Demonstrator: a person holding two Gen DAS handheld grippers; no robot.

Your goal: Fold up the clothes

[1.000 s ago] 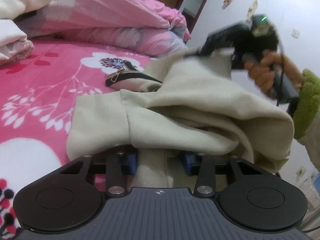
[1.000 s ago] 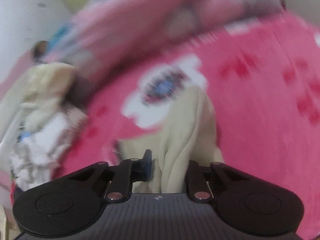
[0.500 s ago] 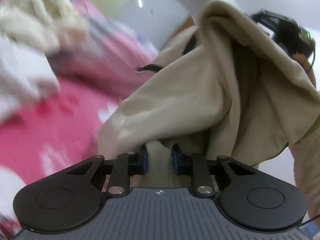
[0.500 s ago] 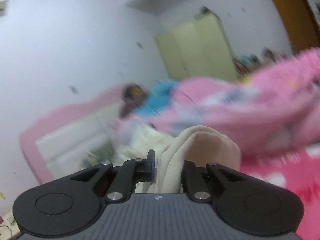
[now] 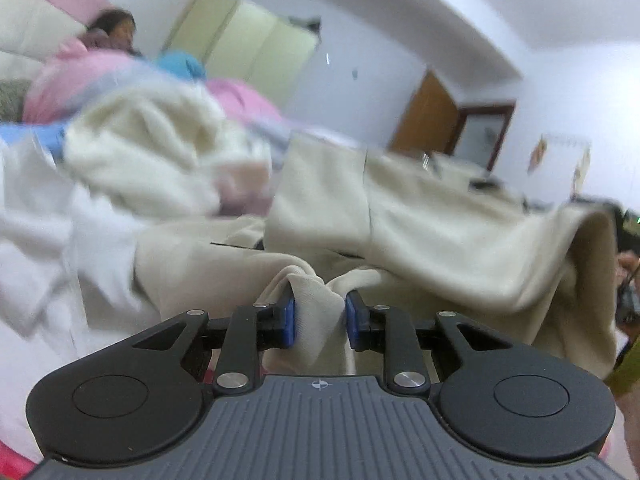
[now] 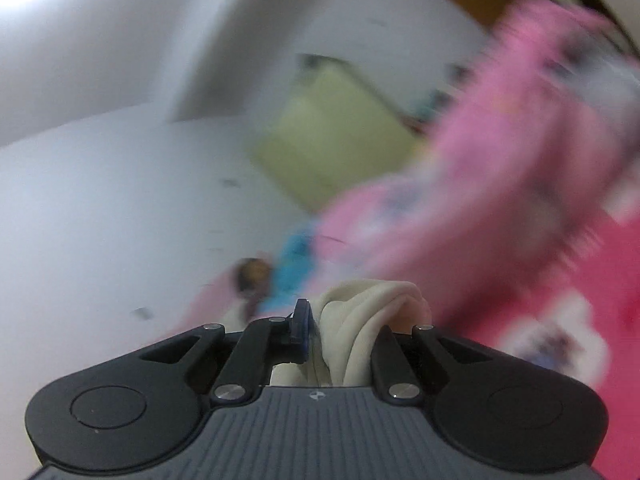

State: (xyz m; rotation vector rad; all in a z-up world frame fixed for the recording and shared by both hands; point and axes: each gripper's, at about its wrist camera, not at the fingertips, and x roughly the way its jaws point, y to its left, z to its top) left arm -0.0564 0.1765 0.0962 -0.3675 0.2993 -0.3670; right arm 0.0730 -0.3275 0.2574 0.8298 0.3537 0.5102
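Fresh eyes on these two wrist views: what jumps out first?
The beige garment dominates the left wrist view, stretched across the middle with a bunch of it pinched in the left gripper. In the right wrist view another bunch of the same cloth is clamped in the right gripper. Behind it, a blurred pink quilt fills the upper right, and a heap of pale clothes sits at left in the left view.
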